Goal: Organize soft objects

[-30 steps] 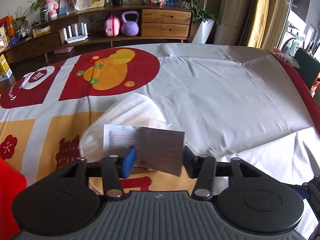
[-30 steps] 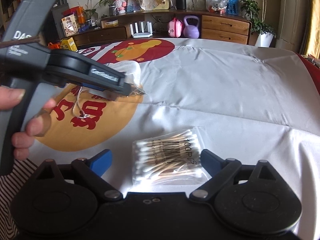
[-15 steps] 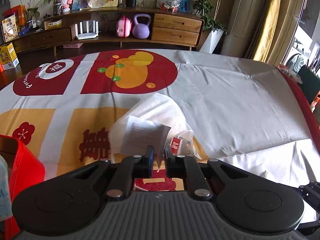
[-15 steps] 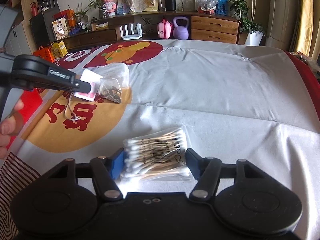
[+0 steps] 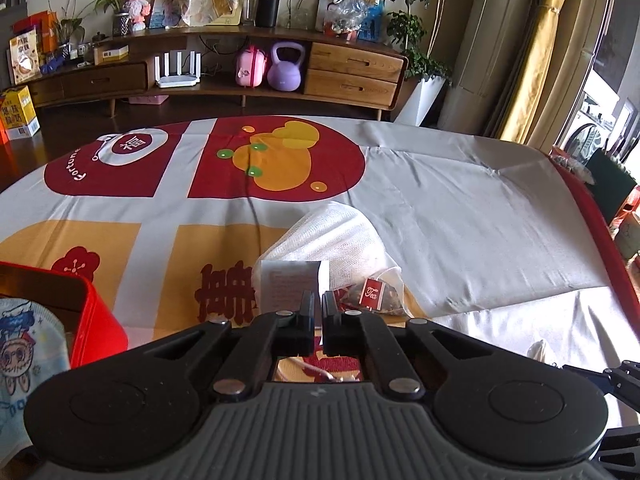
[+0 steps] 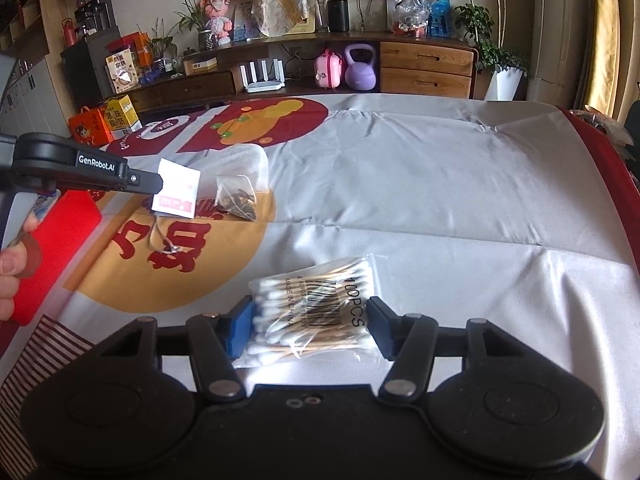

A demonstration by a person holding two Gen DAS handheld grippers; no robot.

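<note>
My left gripper is shut on a white paper packet and holds it above the printed cloth. A tea bag with a red tag and a white mesh pouch lie just behind the packet. The right wrist view shows the left gripper from the side, with the packet held in it and a thin string below. My right gripper is closing on a clear pack of cotton swabs. Its blue pads touch both sides of the pack, which lies on the white cloth.
A red box stands at the near left with a blue-and-white cartoon cloth in it. A person's hand grips the left tool. A striped fabric lies at the front left. A wooden sideboard stands beyond the table.
The left jaws came together on the paper packet, and it has shifted left, bringing the red box into view. The right jaws narrowed around the swab pack.
</note>
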